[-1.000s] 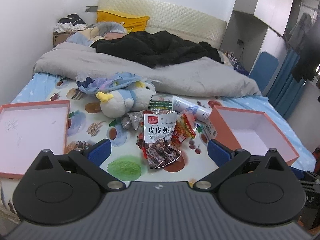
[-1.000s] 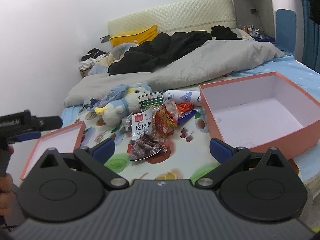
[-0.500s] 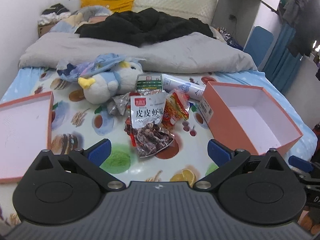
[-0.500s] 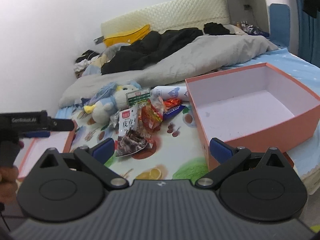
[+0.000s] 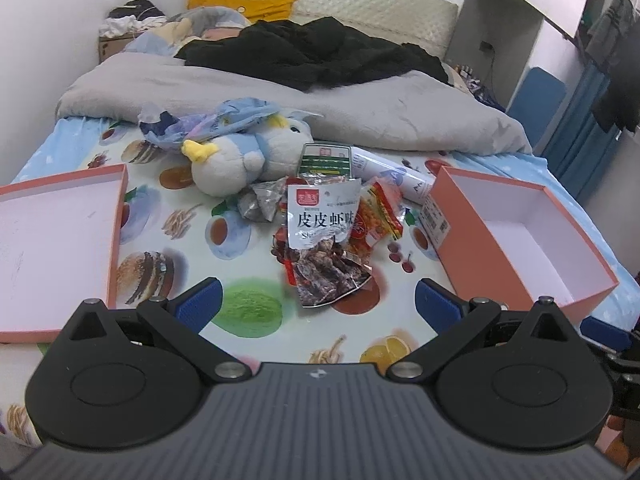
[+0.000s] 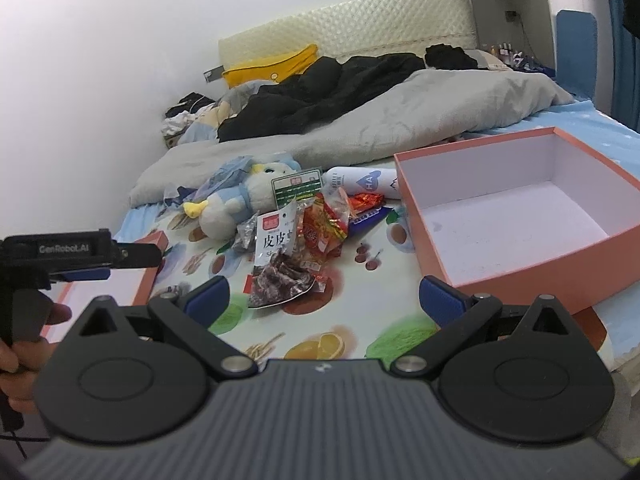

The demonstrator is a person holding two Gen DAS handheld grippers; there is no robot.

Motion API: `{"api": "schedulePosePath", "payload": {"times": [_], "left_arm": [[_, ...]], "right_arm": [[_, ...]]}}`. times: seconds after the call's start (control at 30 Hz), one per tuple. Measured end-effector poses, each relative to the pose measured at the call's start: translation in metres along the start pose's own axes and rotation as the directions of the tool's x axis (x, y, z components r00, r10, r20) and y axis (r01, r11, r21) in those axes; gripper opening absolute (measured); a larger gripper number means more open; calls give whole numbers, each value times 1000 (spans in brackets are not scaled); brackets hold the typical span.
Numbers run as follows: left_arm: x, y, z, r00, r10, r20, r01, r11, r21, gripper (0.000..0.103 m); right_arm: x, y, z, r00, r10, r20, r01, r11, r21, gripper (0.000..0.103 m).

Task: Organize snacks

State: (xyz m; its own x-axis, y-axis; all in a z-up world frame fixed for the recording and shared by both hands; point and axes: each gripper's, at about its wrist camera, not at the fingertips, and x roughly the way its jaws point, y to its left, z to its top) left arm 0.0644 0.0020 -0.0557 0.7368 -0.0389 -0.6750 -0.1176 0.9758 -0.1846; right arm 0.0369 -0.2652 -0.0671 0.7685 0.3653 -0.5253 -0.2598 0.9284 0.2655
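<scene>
A heap of snack packets lies on the patterned sheet. On top is a white-and-clear packet with Chinese print (image 5: pixel 324 236) (image 6: pixel 278 260), with red-orange packets (image 5: pixel 376 220) (image 6: pixel 324 226), a green-labelled packet (image 5: pixel 326 160) (image 6: pixel 296 188) and a small silver pouch (image 5: pixel 260 204) around it. An open pink box (image 5: pixel 520 236) (image 6: pixel 516 208) stands to the right; its lid (image 5: pixel 60 240) (image 6: pixel 148 276) lies to the left. My left gripper (image 5: pixel 316 304) is open, just short of the heap. My right gripper (image 6: pixel 324 300) is open too, nothing between its fingers.
A blue-and-white plush toy (image 5: pixel 244 156) and a white tube (image 5: pixel 392 172) lie behind the snacks. A grey duvet (image 5: pixel 280 100) and dark clothes (image 5: pixel 312 52) cover the far bed. A hand (image 6: pixel 24 344) holds the left gripper at the right wrist view's left edge.
Both grippers have shifted a little over the bed's near edge; the heap sits lower and nearer in the left wrist view. Both stay open, and nothing on the bed has moved.
</scene>
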Motion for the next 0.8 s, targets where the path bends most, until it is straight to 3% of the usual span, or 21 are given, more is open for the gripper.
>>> {"api": "schedulePosePath", "payload": {"times": [0.8], "left_arm": [[-10, 14, -8, 1000, 17, 20, -16, 999, -40, 103]], "right_arm": [[6, 16, -1, 1000, -1, -3, 1, 1000, -27, 103]]}}
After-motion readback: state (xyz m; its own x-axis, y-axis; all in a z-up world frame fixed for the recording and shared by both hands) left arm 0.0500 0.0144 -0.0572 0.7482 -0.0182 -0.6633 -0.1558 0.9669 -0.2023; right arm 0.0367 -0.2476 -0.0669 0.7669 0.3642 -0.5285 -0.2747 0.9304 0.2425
